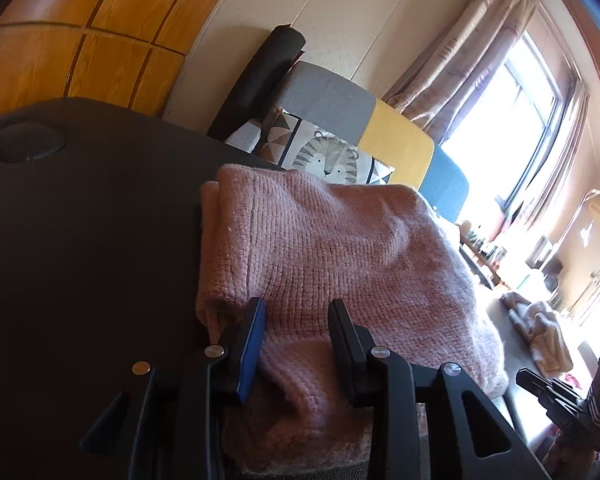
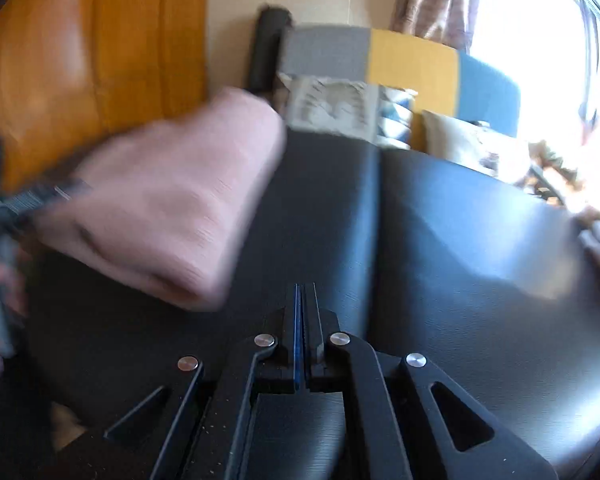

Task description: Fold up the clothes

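Two handheld black two-finger grippers work over a folded pink chunky-knit sweater that lies on a dark, smooth, leather-like surface, in front of a grey, yellow and blue panelled backrest and a cushion printed with a striped tiger face. From the left wrist view, the left gripper has its jaws part-spread with a thick bunch of the sweater's near edge sitting between them; whether the pads truly press the wool cannot be told. From the right wrist view, which is motion-blurred, the right gripper has its jaws pressed together on nothing and hangs above bare dark surface, just beside the sweater's right edge. The sweater is a compact, layered bundle; in the left wrist view its long axis runs away from the camera toward the cushion, with a rolled, doubled edge along its left side and a looser flap spilling toward the gripper. The step in hand appears to be tidying or completing the last fold. Doing it well likely means keeping all the layers of the near edge gathered together, moving them as one so the stack does not shear, and bringing the empty gripper back to steady or smooth the far side. Another pale garment lies crumpled well apart, near the bright window.
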The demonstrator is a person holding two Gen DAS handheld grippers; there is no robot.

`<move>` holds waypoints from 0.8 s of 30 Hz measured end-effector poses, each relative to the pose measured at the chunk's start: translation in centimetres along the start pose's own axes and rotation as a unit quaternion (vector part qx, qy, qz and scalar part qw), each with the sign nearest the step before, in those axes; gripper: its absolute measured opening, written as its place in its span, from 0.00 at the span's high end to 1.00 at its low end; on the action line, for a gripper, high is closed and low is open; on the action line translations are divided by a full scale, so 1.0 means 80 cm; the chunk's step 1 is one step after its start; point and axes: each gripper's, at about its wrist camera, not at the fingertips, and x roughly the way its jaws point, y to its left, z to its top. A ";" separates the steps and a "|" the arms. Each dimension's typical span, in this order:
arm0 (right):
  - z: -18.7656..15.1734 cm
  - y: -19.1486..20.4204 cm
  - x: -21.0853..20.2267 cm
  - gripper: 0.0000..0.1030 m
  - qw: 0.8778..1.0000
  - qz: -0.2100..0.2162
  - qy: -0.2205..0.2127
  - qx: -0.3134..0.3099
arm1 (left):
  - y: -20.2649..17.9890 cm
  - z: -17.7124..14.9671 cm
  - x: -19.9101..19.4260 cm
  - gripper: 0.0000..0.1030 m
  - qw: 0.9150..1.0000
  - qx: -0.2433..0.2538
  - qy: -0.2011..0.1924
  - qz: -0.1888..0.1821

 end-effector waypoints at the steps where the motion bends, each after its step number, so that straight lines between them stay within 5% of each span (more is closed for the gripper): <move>1: 0.010 0.010 -0.004 0.98 1.000 0.029 -0.010 -0.005 | 0.001 0.000 0.000 0.67 1.000 -0.002 0.000 -0.002; 5: 0.051 0.079 0.021 0.97 0.991 0.100 -0.013 -0.087 | -0.003 0.000 0.000 0.67 1.000 0.004 -0.003 0.005; 12: 0.053 0.126 0.100 0.96 0.983 0.102 0.060 -0.141 | 0.006 -0.001 -0.003 0.67 1.000 -0.016 -0.011 -0.002; 15: 0.045 0.123 0.094 0.96 0.980 0.103 0.060 -0.162 | 0.007 0.000 -0.003 0.67 1.000 -0.017 -0.012 0.000; 21: 0.057 0.105 0.095 0.96 0.983 0.143 0.079 -0.078 | 0.001 0.002 -0.006 0.67 1.000 -0.005 -0.011 0.014; 24: 0.077 0.110 0.082 0.96 0.981 0.180 0.049 -0.052 | -0.008 0.001 -0.012 0.67 0.999 0.019 -0.013 0.038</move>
